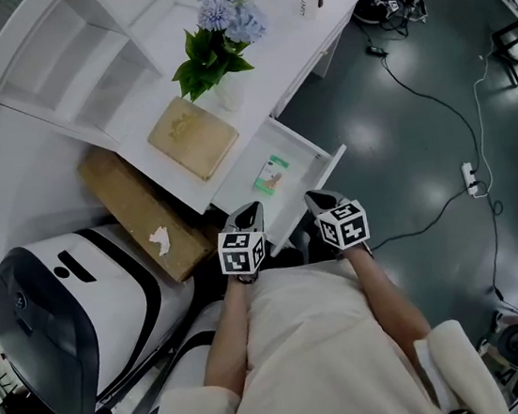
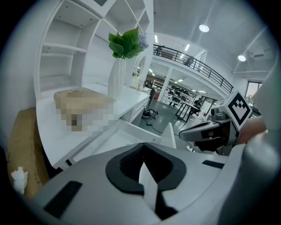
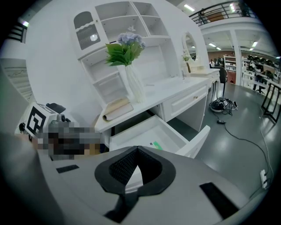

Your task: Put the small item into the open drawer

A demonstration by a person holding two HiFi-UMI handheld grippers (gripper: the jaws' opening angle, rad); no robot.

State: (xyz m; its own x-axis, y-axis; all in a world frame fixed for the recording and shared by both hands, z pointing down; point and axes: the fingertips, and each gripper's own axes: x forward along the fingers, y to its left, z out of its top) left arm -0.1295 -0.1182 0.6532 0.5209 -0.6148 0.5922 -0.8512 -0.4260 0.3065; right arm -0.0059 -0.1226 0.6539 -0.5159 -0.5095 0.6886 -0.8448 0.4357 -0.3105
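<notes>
The white drawer [image 1: 312, 150] stands pulled out from the desk, just ahead of both grippers. A small green-and-white item [image 1: 272, 175] lies flat on its bottom; the right gripper view shows the item [image 3: 155, 144] as a green patch inside the drawer [image 3: 145, 132]. My left gripper [image 1: 249, 214] hovers at the drawer's near left corner with its jaws shut and nothing between them [image 2: 143, 144]. To its right, my right gripper [image 1: 320, 201] sits by the drawer's front panel, jaws also together and empty [image 3: 138, 148]. Both are held low over the person's lap.
On the desk top stand a vase of blue flowers [image 1: 218, 41] and a tan book [image 1: 193, 136]. A cardboard box [image 1: 137, 213] and a white-and-black machine [image 1: 65, 312] crowd the left side. Cables and a power strip [image 1: 469, 178] lie on the grey floor at right.
</notes>
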